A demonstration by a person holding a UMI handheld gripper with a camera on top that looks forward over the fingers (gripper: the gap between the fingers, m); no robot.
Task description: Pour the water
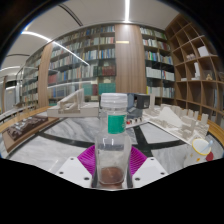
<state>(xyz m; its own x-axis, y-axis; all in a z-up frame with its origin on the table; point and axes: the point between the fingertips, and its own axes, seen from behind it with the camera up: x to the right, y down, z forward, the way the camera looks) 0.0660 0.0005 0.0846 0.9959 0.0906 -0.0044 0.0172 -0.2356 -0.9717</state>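
Observation:
A clear plastic bottle point(112, 135) with a white cap and a green label band stands upright between my gripper's point(111, 162) two fingers. Its lower body sits against the pink pads point(87, 157) on both sides, and brownish matter shows at its bottom. The gripper is shut on the bottle, which appears lifted above the marble-patterned table point(55, 140). The bottle hides what lies directly ahead of the fingers.
Beyond the bottle lie papers and a white container point(170, 118) on the table. A dark tray point(25, 127) sits to the left and a small white cup point(201, 148) to the right. Bookshelves point(100, 60) line the far wall.

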